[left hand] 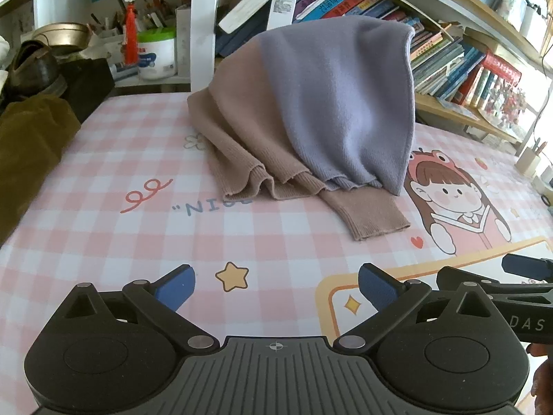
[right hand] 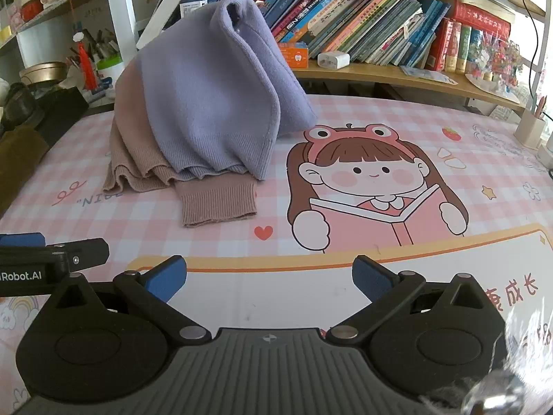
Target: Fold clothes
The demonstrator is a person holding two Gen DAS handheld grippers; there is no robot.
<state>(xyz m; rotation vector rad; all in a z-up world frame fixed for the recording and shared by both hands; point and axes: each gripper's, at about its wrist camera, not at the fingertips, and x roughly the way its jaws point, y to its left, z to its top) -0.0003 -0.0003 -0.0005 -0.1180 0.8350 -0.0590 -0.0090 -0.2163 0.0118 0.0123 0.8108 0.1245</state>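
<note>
A knit sweater [left hand: 311, 110] [right hand: 207, 103], lilac on one half and tan on the other, is heaped in a tall peak at the far side of the pink checked table mat [left hand: 138, 173] [right hand: 449, 138]. One tan ribbed cuff [left hand: 373, 214] [right hand: 217, 200] lies flat toward me. My left gripper [left hand: 276, 288] hovers open over the mat, well short of the sweater, nothing between its blue pads. My right gripper [right hand: 269, 278] is open too, over the mat's near white panel, and nothing sits between its pads. Each gripper's side shows at the edge of the other's view.
Shelves of leaning books [right hand: 363, 27] run behind the table. A brown cloth [left hand: 31, 145] and a black box with a shoe [left hand: 31, 69] crowd the left edge. A pen holder [right hand: 528, 128] stands at the far right. A white tub [left hand: 155, 55] sits on the back shelf.
</note>
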